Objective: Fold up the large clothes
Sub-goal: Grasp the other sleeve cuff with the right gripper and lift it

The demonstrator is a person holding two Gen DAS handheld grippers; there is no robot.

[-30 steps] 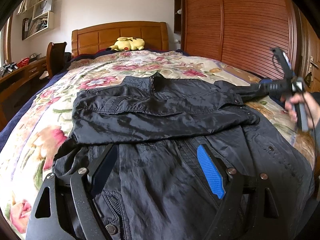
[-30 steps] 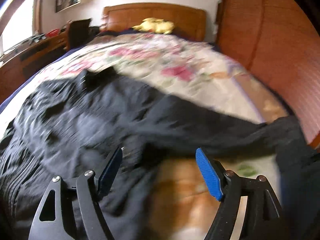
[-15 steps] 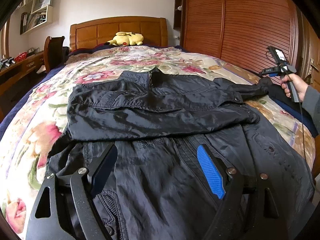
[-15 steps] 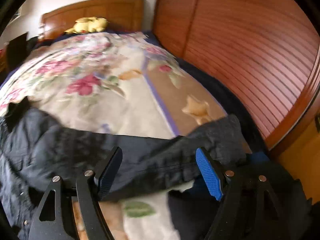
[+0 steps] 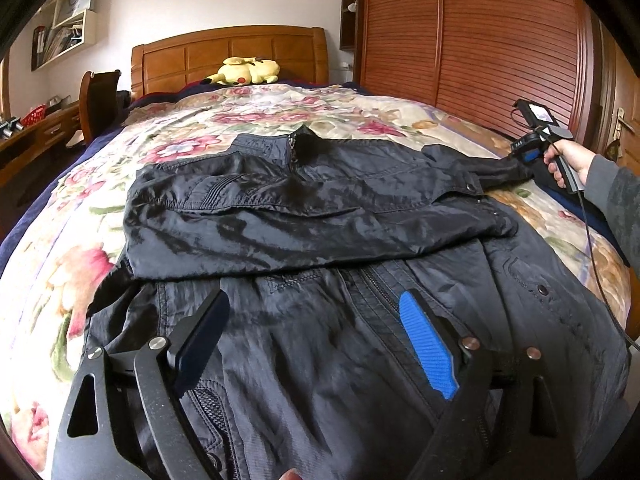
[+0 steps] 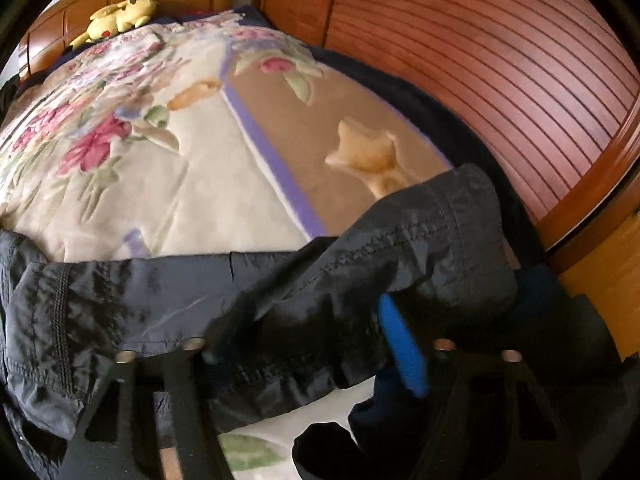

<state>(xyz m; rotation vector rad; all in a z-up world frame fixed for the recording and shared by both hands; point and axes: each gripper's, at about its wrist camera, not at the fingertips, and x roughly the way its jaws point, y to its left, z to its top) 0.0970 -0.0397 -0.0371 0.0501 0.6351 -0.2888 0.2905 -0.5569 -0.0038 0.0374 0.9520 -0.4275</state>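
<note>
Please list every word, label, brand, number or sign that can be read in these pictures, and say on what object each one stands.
No text can be read with certainty.
Small display on the right gripper, seen from the left wrist camera: light characters, too small to read.
Books and folders on the wall shelf: too small and blurred to read.
Black jacket: no label or brand shows in either view.
Yellow plush toy: no writing shows.

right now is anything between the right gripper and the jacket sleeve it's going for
Nothing visible. The right gripper already straddles the sleeve near its cuff, jaws still apart, with only the floral bedspread beneath.
</note>
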